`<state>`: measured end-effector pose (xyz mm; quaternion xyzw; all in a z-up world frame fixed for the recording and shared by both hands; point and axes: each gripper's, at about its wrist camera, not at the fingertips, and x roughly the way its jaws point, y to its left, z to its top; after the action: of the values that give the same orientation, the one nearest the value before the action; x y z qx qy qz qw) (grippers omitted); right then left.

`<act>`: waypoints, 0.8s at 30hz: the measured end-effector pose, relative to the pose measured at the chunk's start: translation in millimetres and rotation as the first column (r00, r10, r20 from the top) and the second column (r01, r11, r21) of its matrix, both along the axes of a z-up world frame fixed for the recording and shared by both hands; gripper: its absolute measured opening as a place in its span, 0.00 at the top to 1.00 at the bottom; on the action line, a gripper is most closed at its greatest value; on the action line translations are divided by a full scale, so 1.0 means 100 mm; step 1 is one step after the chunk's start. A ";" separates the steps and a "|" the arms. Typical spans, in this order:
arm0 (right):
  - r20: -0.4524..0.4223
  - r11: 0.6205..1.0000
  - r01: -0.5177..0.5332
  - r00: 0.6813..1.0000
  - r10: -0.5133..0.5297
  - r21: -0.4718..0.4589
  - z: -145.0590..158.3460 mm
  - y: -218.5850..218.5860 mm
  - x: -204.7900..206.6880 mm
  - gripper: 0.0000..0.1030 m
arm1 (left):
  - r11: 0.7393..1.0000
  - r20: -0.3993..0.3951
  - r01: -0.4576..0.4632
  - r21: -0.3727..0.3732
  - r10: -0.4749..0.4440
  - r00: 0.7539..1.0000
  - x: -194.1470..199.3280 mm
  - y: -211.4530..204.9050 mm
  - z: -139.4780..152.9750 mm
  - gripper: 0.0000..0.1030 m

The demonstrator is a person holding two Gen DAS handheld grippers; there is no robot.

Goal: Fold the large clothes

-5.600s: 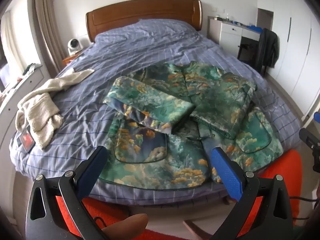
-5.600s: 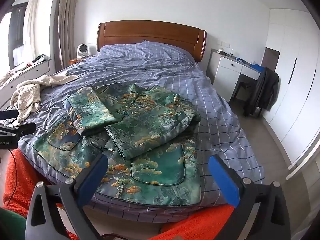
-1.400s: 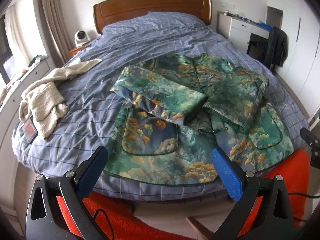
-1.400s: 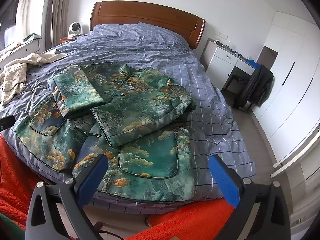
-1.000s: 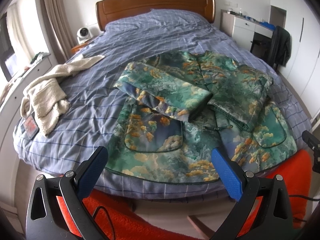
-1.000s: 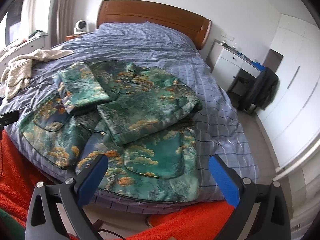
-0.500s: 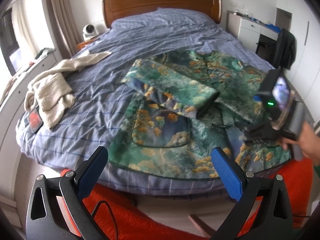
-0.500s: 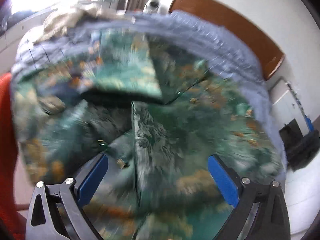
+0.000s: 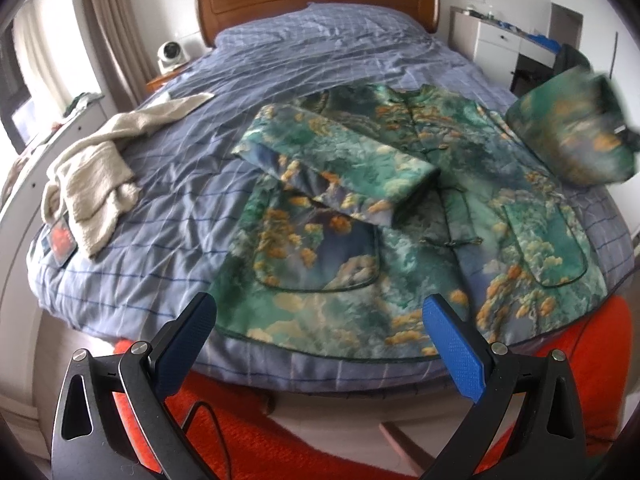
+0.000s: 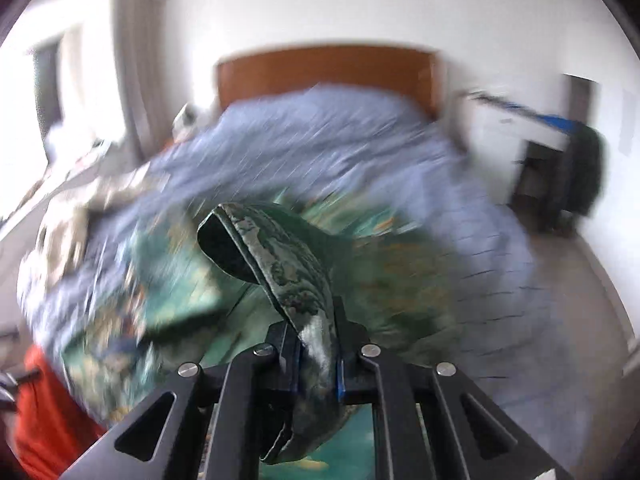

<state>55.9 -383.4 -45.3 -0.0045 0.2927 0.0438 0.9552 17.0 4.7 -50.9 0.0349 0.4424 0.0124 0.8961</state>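
Note:
A green and orange patterned jacket (image 9: 360,248) lies spread on the blue checked bed (image 9: 168,216), front up. Its left sleeve (image 9: 340,172) is folded across the chest. Its right sleeve (image 9: 572,136) is lifted off the body at the right, blurred. My right gripper (image 10: 316,344) is shut on that sleeve's cuff (image 10: 280,264) and holds it up above the jacket. My left gripper (image 9: 320,332) is open and empty, hovering before the jacket's hem at the bed's foot.
A cream towel (image 9: 100,172) and a small red-topped device (image 9: 60,240) lie on the bed's left side. An orange rug (image 9: 280,440) covers the floor at the bed's foot. A white desk and dark chair (image 9: 568,64) stand at the right.
My right gripper swept in, closed on the right sleeve and lifted it off the jacket toward the right. My left gripper stayed open and shifted slightly left.

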 end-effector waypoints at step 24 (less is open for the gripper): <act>-0.222 0.649 0.761 0.632 -0.742 -0.004 -1.07 -3.12 -0.49 0.55 | 0.982 0.020 0.146 0.124 -0.149 0.989 0.32 -0.05 -0.05 0.00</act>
<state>6.5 -695.4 -152.6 0.1653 0.3617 -0.3448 0.8503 48.6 -0.3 -55.7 0.1220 0.4238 -0.0265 0.8971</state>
